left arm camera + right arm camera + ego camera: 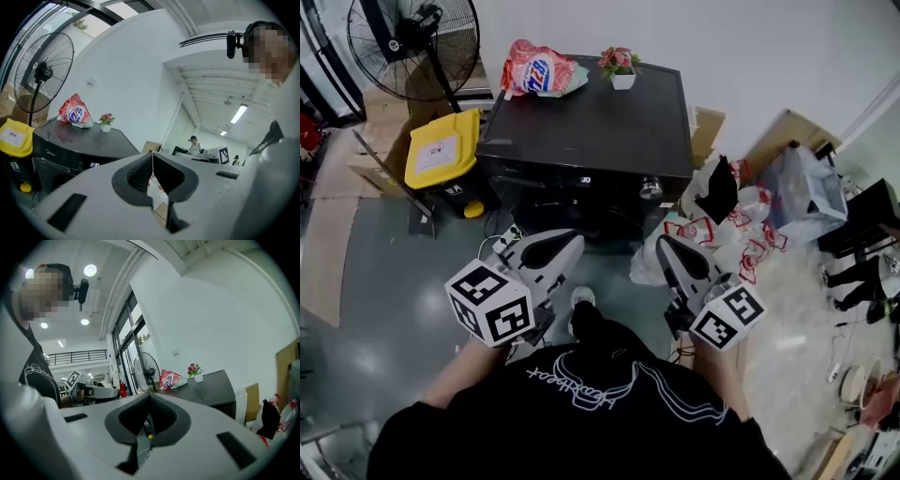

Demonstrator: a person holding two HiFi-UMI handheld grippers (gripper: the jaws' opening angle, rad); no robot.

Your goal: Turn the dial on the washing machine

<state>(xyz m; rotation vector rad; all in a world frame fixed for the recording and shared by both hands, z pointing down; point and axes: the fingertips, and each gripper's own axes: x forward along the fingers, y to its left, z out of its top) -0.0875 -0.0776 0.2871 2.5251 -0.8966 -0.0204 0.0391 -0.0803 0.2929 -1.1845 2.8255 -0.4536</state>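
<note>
A black washing machine [591, 122] stands in front of me, with its round silver dial [651, 188] at the right end of the front panel. My left gripper [567, 242] and right gripper [664, 244] are both held up in front of my chest, short of the machine and touching nothing. In the left gripper view the left gripper [152, 155] has its tips meeting, with the machine [79, 140] and its lit display [94, 165] off to the left. In the right gripper view the right gripper [150, 394] is shut and empty, with the machine [211, 385] ahead to the right.
On the machine's top lie a red snack bag [539, 70] and a small flower pot [621, 67]. A yellow-lidded bin [441, 148] and a standing fan [412, 37] are to the left. Plastic bags [741, 216] and cardboard crowd the floor on the right.
</note>
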